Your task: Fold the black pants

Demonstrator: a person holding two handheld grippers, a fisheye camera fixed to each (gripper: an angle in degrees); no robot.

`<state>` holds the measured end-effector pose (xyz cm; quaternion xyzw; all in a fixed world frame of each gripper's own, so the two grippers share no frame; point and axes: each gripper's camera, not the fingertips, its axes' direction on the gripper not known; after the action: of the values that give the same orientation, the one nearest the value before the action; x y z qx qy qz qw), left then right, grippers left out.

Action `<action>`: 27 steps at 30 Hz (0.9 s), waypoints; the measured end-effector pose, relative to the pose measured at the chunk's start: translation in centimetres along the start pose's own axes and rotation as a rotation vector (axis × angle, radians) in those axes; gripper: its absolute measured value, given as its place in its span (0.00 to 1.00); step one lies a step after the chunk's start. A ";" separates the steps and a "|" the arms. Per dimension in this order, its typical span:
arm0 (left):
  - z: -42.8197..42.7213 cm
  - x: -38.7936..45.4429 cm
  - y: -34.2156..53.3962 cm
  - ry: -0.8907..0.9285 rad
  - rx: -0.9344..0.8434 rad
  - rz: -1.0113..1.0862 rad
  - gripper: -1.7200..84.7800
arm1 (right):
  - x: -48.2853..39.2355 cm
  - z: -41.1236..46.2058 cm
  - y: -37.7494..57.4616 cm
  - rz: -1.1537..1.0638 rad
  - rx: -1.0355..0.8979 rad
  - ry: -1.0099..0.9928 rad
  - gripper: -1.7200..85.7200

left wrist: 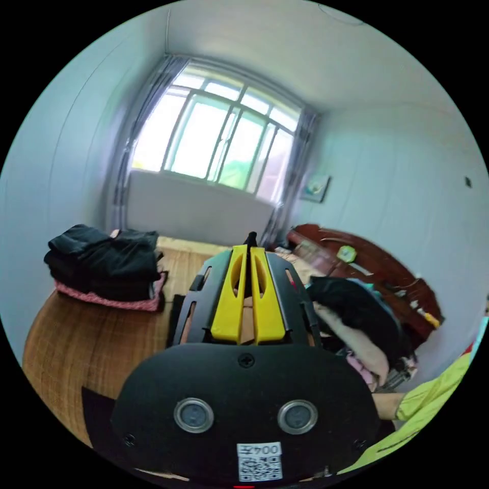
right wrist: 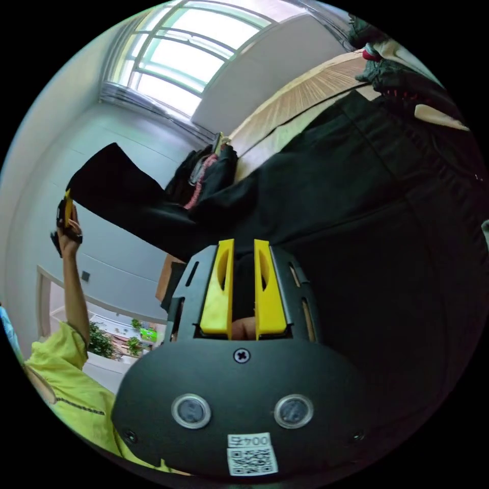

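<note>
Right gripper view: right tongs [right wrist: 243, 247] pinching black pants [right wrist: 356, 204].

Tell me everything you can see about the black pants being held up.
The black pants look like soft, plain dark fabric. One end is lifted high, pinched by the left claw; the right claw closes on another part. The rest drapes down onto the woven bed mat, spread wide and creased.

Right gripper [right wrist: 243, 249] jaws clamp black pants [right wrist: 356, 204]; left gripper [right wrist: 66, 214] lifts far leg end.
</note>
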<state>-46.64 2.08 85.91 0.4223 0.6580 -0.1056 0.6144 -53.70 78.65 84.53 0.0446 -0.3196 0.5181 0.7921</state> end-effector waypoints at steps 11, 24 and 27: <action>-20.1 -8.6 14.0 0.639 0.278 -0.149 0.03 | -4.8 -4.4 9.9 -0.017 -0.033 -0.143 0.08; -22.2 -28.1 33.9 -0.527 -0.336 -0.732 0.10 | -6.9 -1.5 10.7 -0.071 -0.183 0.011 0.09; -22.3 -25.6 31.9 -0.759 -0.371 -0.613 0.10 | -8.1 -0.3 10.3 -0.101 -0.212 -0.009 0.09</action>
<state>-43.72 25.66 126.03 0.0261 0.4900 -0.3080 0.8151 -64.41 77.08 77.18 -0.0210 -0.3737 0.4405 0.8160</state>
